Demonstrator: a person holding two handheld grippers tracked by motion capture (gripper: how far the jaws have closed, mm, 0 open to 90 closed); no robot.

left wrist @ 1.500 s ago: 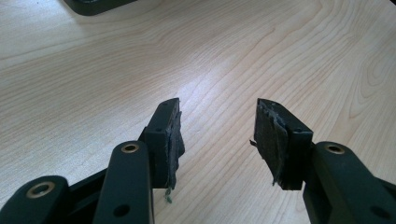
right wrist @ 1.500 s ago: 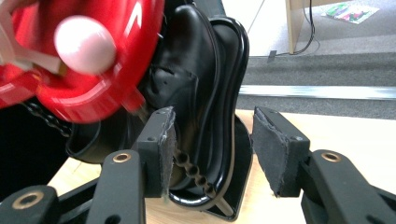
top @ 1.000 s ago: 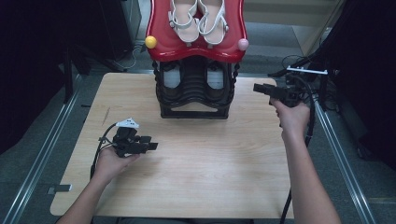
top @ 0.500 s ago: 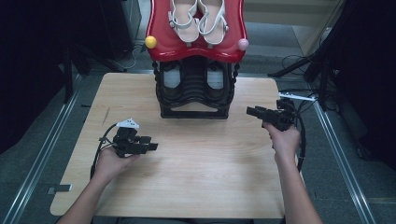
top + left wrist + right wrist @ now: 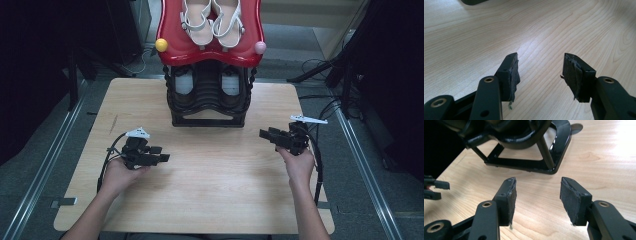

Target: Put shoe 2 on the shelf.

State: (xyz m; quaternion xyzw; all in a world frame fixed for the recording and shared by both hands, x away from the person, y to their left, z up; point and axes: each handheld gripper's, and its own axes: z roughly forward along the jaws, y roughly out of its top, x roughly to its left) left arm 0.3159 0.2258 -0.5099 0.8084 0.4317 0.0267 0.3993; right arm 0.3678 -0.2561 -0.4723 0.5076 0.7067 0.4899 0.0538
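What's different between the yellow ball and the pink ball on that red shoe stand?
The yellow ball sits at the left front corner of the red shelf, while the pink ball sits at the right front corner. The yellow ball is bright and strong in colour; the pink ball is pale. Both are small and round, look about the same size, and flank the pair of white sandals resting on the shelf.

Pale wood-grain surface [image 5: 210, 190] fills the middle; glossy red shoe tray [image 5: 172, 47] top centre carries white strappy sandals [image 5: 212, 20], black stand [image 5: 207, 100] below, yellow knob [image 5: 161, 45] left, pink knob [image 5: 260, 47] right.
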